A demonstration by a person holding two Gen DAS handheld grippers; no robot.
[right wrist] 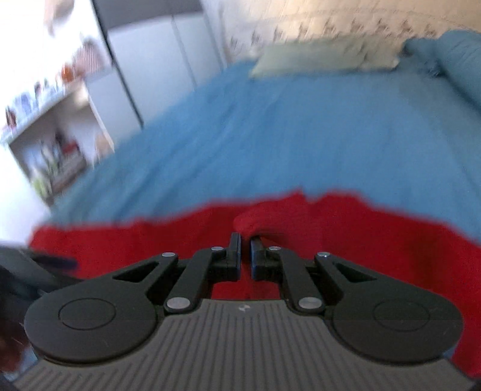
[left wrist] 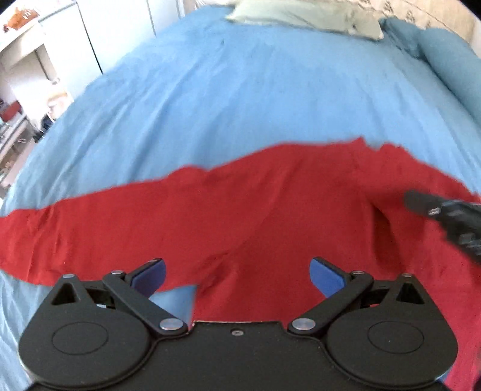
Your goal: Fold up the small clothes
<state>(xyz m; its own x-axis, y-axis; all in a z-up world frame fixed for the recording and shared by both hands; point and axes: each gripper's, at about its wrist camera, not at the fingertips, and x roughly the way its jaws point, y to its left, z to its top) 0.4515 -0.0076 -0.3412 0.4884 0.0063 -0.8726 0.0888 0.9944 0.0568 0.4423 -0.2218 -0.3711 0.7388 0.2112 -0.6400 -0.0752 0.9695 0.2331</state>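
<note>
A red garment [left wrist: 228, 210] lies spread on the blue bedsheet [left wrist: 240, 90] and fills the lower half of the left wrist view. My left gripper [left wrist: 237, 275] hovers just above its near edge, jaws wide open and empty. My right gripper [left wrist: 418, 201] reaches in from the right over the garment. In the right wrist view the right gripper [right wrist: 246, 243] is nearly closed and pinches a raised fold of the red garment [right wrist: 258, 218]. That view is motion-blurred. The left gripper [right wrist: 45, 264] shows at its left edge.
A pale green pillow [left wrist: 303, 15] and a blue pillow [left wrist: 445, 60] lie at the head of the bed. White wardrobe doors [right wrist: 156, 60] and shelves with small items [right wrist: 51, 135] stand to the left of the bed.
</note>
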